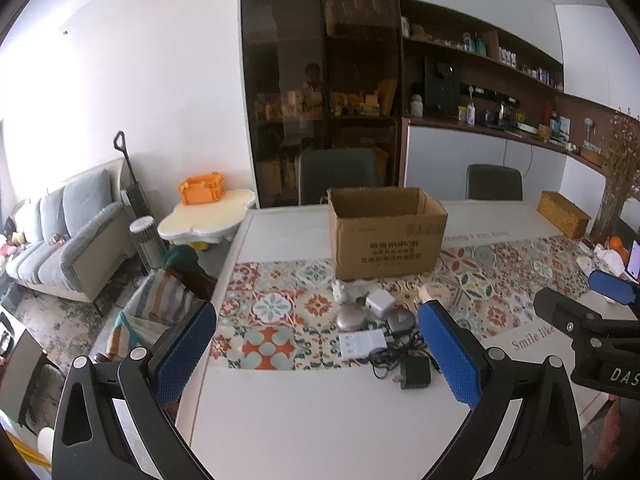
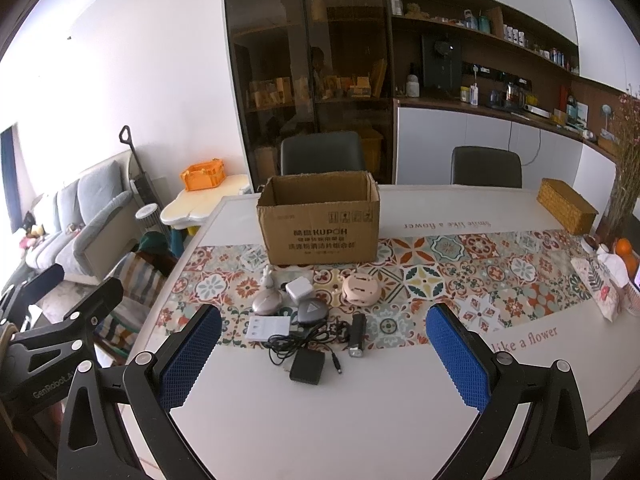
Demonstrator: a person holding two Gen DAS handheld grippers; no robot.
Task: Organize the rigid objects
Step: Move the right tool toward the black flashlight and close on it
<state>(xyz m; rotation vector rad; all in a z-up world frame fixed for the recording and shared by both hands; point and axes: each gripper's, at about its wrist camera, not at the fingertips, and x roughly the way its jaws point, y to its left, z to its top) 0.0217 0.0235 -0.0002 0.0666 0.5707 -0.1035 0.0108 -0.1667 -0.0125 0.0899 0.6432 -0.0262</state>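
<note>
An open cardboard box (image 2: 320, 224) stands on the patterned runner; it also shows in the left wrist view (image 1: 384, 232). In front of it lie small items: a white charger cube (image 2: 299, 289), a pink round case (image 2: 361, 289), a silvery oval case (image 2: 267, 303), a dark rounded gadget (image 2: 312, 312), a white flat card box (image 2: 268, 328), a black adapter with cord (image 2: 307, 366), a small black torch (image 2: 357, 334) and a white figurine (image 2: 267, 278). My left gripper (image 1: 316, 354) is open above the near table. My right gripper (image 2: 324, 354) is open, hovering before the pile.
A wicker box (image 2: 566, 205), oranges (image 2: 624, 250) and a patterned pouch (image 2: 602, 290) sit at the table's right end. Two dark chairs (image 2: 320, 154) stand behind the table. A striped chair (image 2: 138, 280), sofa (image 2: 80, 224) and small cream table (image 2: 200, 204) are left.
</note>
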